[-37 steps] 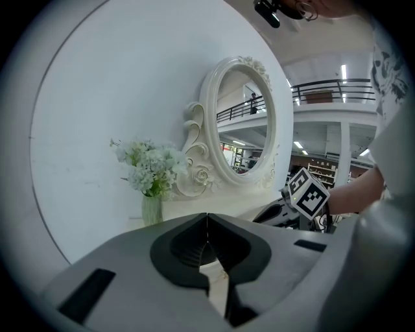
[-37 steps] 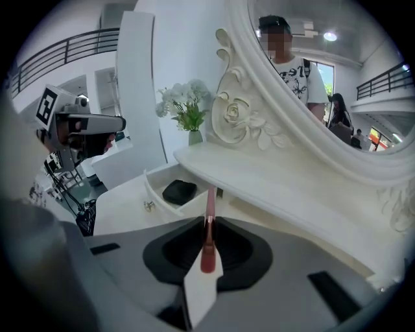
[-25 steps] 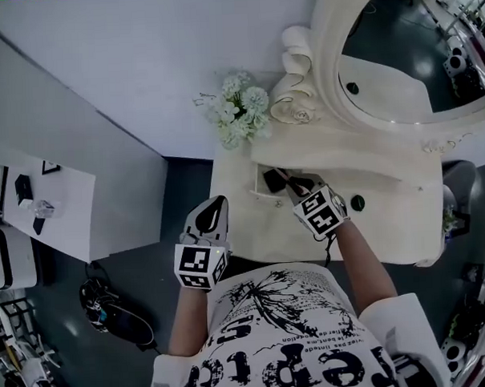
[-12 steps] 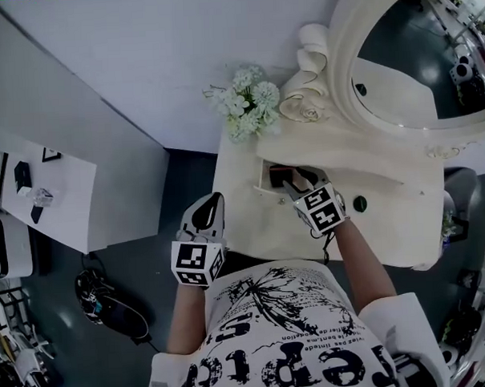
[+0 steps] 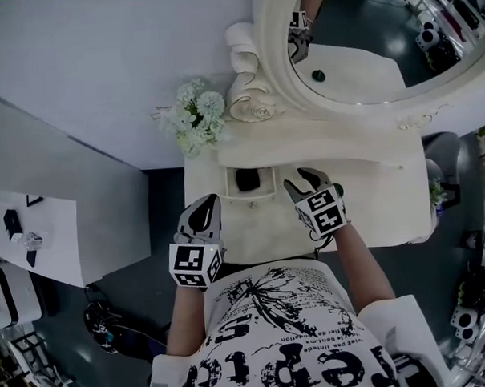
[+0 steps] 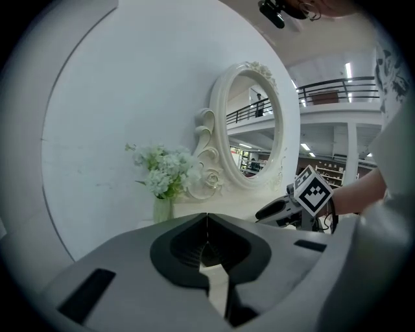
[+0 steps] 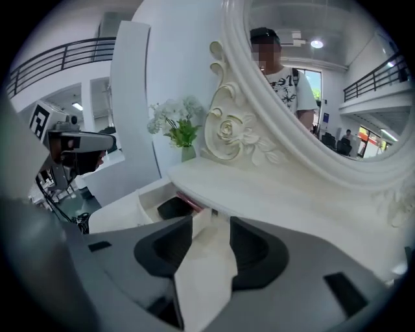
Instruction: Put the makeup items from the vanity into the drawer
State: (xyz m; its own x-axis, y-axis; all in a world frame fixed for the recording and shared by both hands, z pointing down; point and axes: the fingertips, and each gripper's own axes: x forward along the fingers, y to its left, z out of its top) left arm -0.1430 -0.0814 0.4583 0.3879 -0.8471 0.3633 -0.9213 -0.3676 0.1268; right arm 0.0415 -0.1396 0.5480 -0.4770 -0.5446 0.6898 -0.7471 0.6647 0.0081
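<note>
Dark makeup item (image 5: 247, 179) lies in the open drawer (image 5: 251, 195) at the left end of the vanity (image 5: 379, 203). It looks small, rigid and smooth-cased, so likely light and slippery; pinch across its flat sides. Right gripper (image 5: 305, 182) is just beside the drawer, jaws just opened, empty. Left gripper (image 5: 210, 212) is clenched on nothing.

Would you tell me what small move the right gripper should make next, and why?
Probably draw the right gripper back from the open drawer. Its jaws have just been opening and stand apart with nothing between them, and a dark item already lies in the drawer, so this drop looks done.
</note>
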